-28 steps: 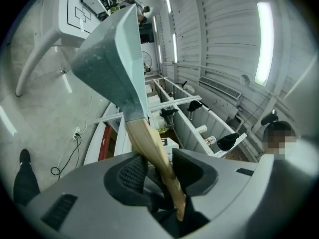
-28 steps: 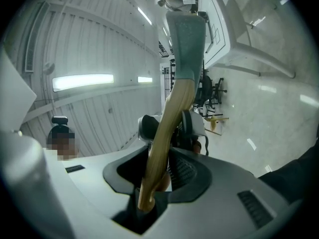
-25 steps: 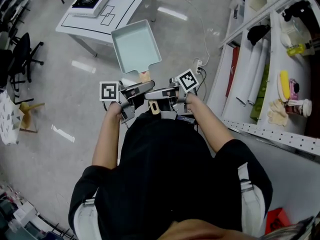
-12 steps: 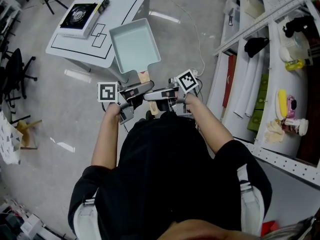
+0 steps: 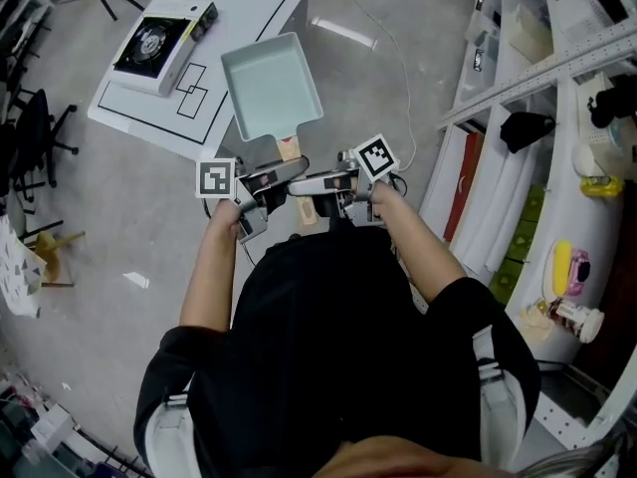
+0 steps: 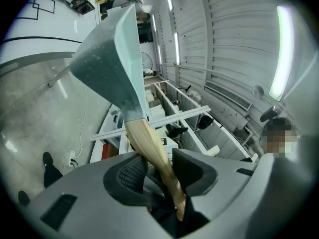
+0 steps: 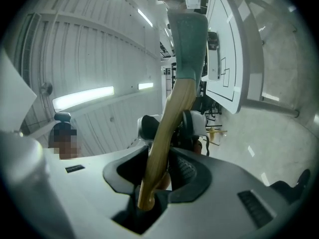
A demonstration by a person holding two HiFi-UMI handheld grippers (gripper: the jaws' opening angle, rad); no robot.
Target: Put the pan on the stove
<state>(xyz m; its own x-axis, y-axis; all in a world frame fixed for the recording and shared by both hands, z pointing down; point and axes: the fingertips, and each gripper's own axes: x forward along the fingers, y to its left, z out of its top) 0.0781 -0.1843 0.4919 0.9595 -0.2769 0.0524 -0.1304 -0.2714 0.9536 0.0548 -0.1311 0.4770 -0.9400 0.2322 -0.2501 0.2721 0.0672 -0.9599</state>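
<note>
A pale teal rectangular pan with a wooden handle is carried in front of the person, above the floor. My left gripper and right gripper both clamp that handle from opposite sides. In the left gripper view the handle runs between the jaws of the left gripper, with the pan rising beyond. In the right gripper view the right gripper pinches the handle below the pan. The stove, a black burner in a pale casing, sits on the white table ahead at upper left.
White shelving with bottles and cloths lines the right side. A cable trails over the grey floor. Dark chairs and a small wooden stool stand at the left.
The person has walked forward with the pan; the table and stove have come nearer and lower in the head view, and the shelves slid past. Both grips on the handle are unchanged.
</note>
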